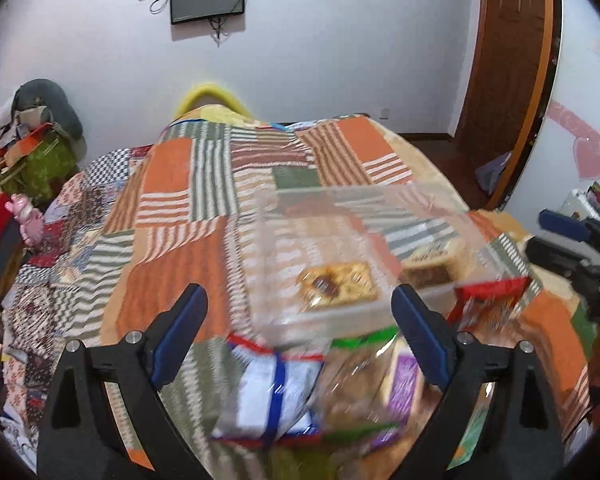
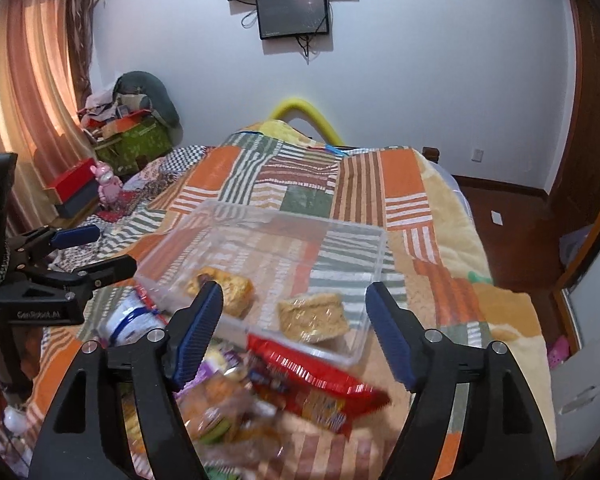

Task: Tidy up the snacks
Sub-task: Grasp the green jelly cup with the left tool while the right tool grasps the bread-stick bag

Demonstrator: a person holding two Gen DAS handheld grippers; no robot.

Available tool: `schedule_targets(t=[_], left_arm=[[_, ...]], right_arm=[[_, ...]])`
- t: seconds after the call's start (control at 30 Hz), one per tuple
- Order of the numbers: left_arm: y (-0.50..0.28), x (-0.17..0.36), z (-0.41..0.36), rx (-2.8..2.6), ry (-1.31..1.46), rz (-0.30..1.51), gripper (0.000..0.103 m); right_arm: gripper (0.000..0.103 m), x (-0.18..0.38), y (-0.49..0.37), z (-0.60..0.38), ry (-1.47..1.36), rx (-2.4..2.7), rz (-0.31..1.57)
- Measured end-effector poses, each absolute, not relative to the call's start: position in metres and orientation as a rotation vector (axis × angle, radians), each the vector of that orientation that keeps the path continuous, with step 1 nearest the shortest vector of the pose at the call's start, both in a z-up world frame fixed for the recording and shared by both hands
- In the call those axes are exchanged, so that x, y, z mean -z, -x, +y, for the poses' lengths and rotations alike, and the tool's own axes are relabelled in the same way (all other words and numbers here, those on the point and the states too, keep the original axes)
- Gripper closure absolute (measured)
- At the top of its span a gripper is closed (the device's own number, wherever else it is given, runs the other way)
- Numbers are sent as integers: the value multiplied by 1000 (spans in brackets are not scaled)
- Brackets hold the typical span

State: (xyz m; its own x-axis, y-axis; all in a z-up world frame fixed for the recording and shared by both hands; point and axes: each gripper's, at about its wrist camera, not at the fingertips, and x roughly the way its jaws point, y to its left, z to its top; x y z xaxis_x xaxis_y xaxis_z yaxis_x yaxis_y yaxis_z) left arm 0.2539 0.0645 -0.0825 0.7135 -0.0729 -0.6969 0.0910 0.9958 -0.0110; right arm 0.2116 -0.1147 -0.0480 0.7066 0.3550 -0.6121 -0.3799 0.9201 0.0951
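Both claws hung spread wide and empty over the patchwork quilt (image 2: 400,184). The left gripper (image 1: 300,320) sat above a blue-and-white snack bag (image 1: 268,396) and a purple-labelled clear packet (image 1: 380,384), blurred at the near edge. The right gripper (image 2: 296,312) hovered over a red snack packet (image 2: 316,380). Just beyond them lay a clear plastic bin (image 2: 376,240), holding two wrapped pastries: one on its left (image 2: 228,292), one on its right (image 2: 312,316).
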Motion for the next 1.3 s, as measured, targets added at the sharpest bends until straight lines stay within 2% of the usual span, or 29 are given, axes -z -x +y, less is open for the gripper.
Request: schedule_targets(t=[0.47,0.73,0.93,1.23,1.3], left_arm=[[-166,123,92,43,-67,837,10],[-158,158,80,151,-5,922,31],[-165,187,79,165,69,984,41],[-173,202,86,175,144,991,42],[-175,202,85,170,139,986,42]], right_arm=[[30,92,-162,-100,52,-442,779],[30,102,-168,-90,25,-461,807],[30,107,-167,-79,44,-485,818],[31,126,-188,-58,50,-498,881],[38,131,-189,-56,49,-498,896]])
